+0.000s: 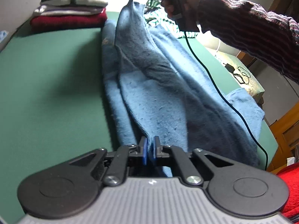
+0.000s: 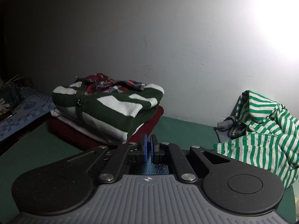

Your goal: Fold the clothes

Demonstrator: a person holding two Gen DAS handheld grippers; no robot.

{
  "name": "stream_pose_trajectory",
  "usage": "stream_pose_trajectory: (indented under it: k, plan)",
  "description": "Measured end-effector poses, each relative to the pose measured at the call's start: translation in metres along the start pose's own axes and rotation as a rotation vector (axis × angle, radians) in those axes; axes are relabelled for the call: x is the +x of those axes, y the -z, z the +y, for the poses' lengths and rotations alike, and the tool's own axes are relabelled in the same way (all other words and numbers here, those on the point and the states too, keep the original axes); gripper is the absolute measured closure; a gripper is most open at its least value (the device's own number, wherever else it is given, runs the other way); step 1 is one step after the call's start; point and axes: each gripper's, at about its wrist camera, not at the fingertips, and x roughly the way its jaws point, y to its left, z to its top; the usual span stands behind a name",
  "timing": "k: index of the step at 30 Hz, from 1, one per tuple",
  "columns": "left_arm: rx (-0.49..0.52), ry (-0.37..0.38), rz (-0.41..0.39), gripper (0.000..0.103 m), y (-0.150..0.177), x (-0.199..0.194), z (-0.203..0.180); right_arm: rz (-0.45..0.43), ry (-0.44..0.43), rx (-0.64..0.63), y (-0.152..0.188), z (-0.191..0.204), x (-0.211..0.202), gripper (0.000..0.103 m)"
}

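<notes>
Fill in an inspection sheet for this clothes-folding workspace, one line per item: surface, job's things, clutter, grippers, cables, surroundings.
Surface: green table top, mostly bare on its left part.
Job's things: blue sweater stretched between both grippers; folded stack with a green-and-white striped cardigan on top; unfolded green-striped shirt in a heap by the wall.
Clutter: nothing seen on the table besides clothes.
Grippers: left gripper shut on the sweater's near edge; right gripper shut on blue fabric, lifting the far end.
Cables: dark cable hangs from the right gripper across the sweater.
Surroundings: plain wall; side table with charger.
</notes>
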Motion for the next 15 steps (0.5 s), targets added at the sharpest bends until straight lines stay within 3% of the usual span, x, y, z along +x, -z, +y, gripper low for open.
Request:
stream_pose_trajectory:
  k: [10, 15]
  plan:
    - [-0.007, -0.001, 0.033, 0.103, 0.001, 0.004, 0.003, 0.029, -0.021, 0.008, 0.02, 0.007, 0.037, 0.1]
    - [0.009, -0.012, 0.013, 0.103, -0.001, -0.002, -0.007, -0.003, -0.03, 0.094, 0.021, -0.001, 0.038, 0.1]
